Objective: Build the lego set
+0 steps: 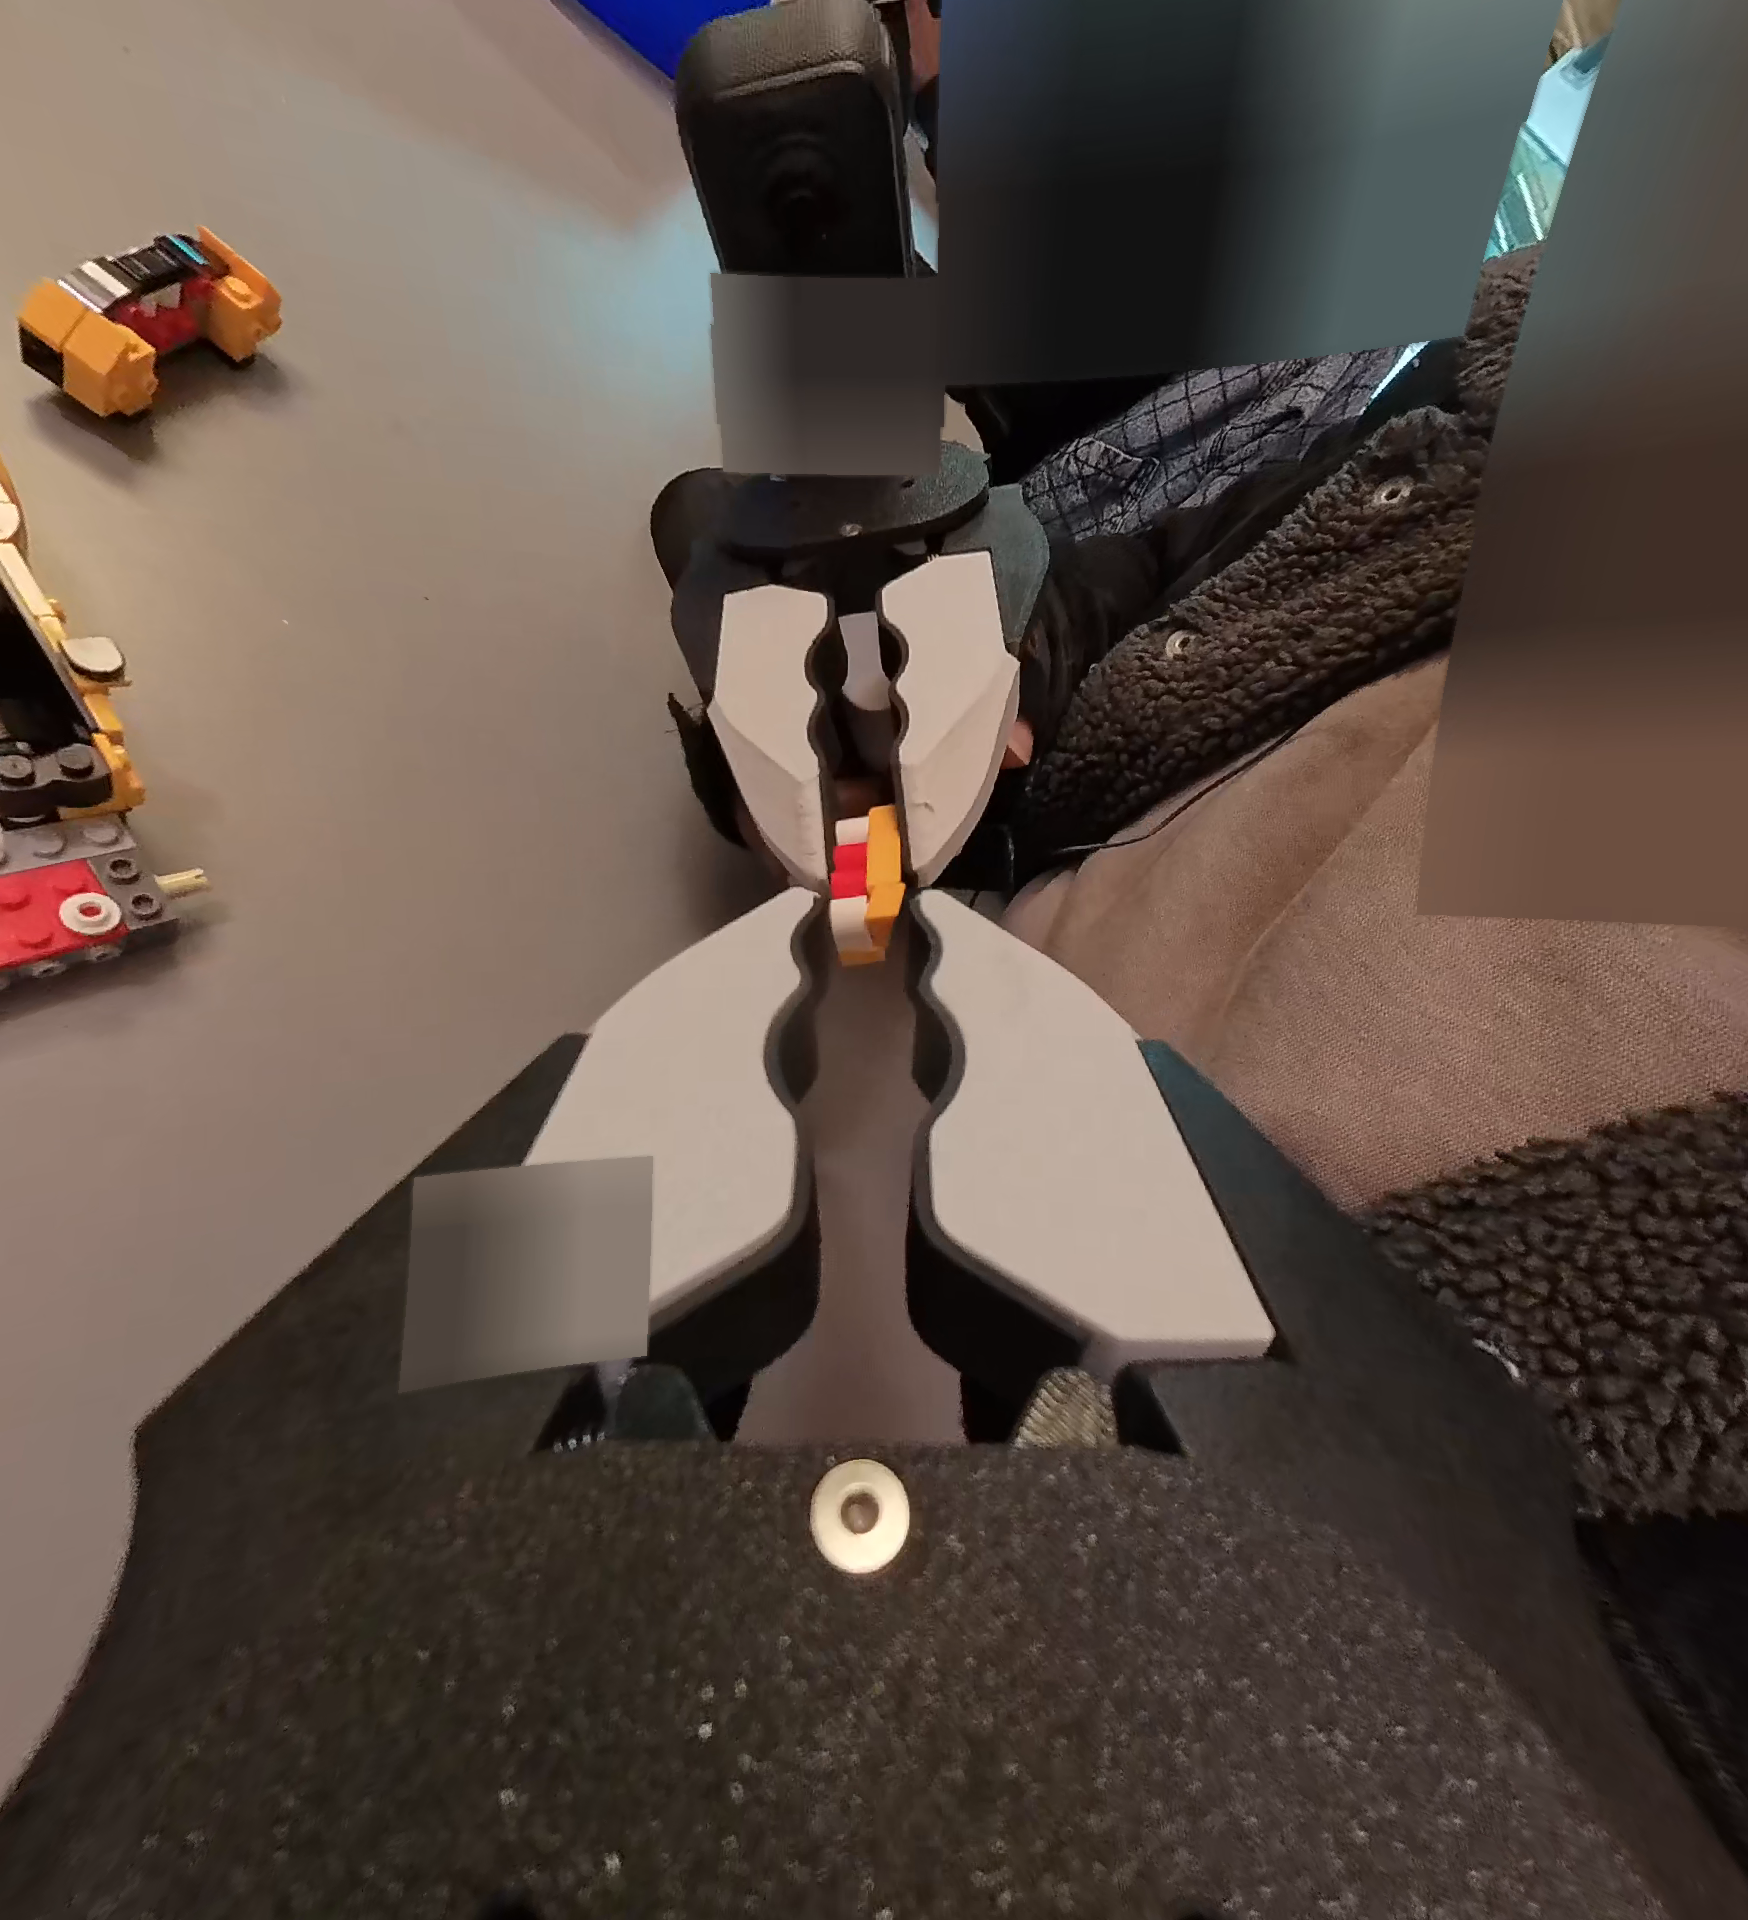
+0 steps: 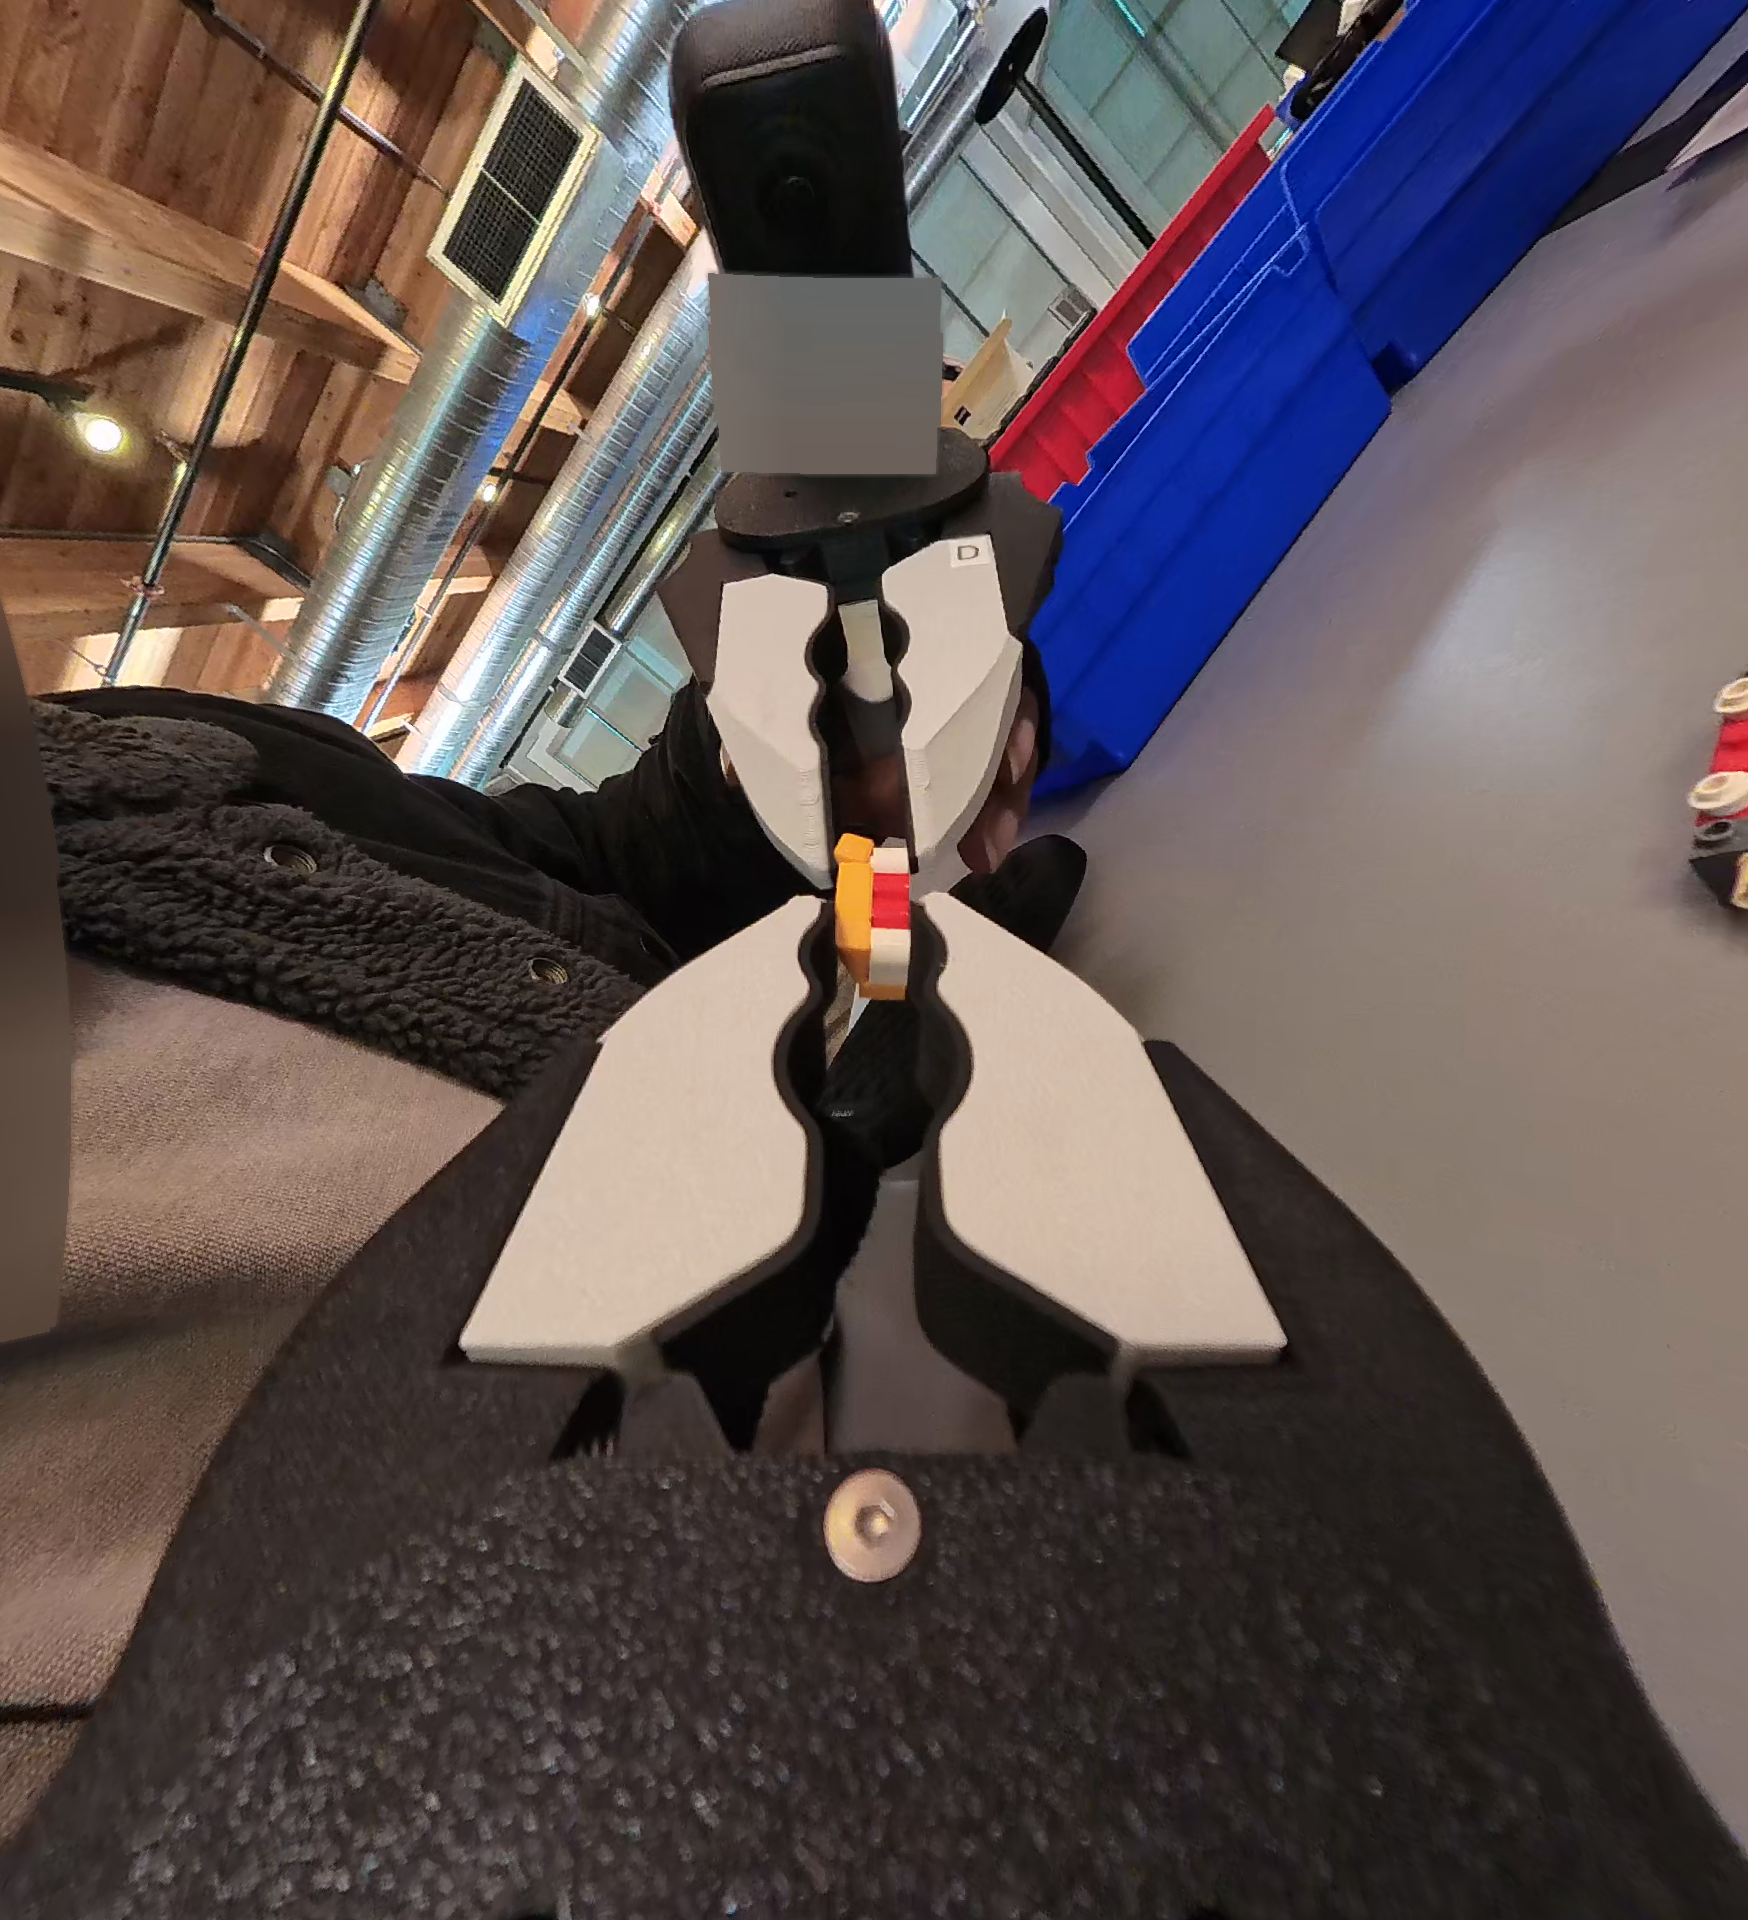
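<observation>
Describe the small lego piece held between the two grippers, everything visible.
The small lego piece is a stack of glossy plastic bricks: an orange strip along one side, red and white layers beside it. It is held in the air off the grey table, pinched at the fingertips of the left gripper and the facing right gripper, tip to tip.

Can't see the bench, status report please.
Left gripper and right gripper both shut on small orange-red-white brick stack, tip to tip. Nothing in the way.

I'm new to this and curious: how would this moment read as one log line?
left gripper: shut on small orange, red and white brick stack | right gripper: shut on same stack, tip to tip | held above grey table
</observation>
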A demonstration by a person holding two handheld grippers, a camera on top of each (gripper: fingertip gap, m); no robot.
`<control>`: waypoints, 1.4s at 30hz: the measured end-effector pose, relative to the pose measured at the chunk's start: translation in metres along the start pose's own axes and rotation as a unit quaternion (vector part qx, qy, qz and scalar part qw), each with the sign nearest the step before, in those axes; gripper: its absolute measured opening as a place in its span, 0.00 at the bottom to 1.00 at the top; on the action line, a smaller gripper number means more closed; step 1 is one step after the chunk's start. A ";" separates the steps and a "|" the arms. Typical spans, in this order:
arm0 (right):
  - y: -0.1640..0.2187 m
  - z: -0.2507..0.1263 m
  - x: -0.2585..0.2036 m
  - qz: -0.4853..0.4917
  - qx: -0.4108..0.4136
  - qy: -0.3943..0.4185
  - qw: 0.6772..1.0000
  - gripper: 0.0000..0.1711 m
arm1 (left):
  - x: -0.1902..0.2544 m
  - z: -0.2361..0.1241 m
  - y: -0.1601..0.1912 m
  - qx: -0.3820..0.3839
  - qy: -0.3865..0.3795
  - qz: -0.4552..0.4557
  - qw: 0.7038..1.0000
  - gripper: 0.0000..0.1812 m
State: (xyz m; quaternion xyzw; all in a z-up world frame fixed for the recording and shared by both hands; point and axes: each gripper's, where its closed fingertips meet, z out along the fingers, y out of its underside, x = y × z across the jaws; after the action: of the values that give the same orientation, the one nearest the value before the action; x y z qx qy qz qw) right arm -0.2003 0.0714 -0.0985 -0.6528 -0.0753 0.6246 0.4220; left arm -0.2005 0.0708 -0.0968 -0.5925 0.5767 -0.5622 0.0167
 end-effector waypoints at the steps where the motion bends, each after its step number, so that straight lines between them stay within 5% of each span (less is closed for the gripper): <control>1: 0.000 0.000 0.000 -0.001 0.000 0.000 1.000 0.07 | 0.000 0.000 0.000 0.000 0.000 -0.001 1.000 0.07; 9: 0.000 0.000 -0.002 -0.023 -0.002 0.002 1.000 0.07 | 0.001 0.000 0.001 -0.008 -0.022 0.034 0.999 0.06; 21: 0.000 0.000 -0.015 -0.100 -0.004 -0.005 0.995 0.08 | 0.011 0.000 0.000 -0.035 -0.126 0.225 0.965 0.07; 42: 0.001 0.002 -0.035 -0.188 0.006 -0.026 0.982 0.07 | 0.032 -0.001 -0.004 0.018 -0.151 0.321 0.935 0.06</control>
State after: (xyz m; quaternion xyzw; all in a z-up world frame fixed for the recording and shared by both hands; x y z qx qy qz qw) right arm -0.2093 0.0497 -0.0724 -0.6083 -0.2035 0.5514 0.5334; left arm -0.2079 0.0503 -0.0730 -0.4530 0.7167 -0.4411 0.2942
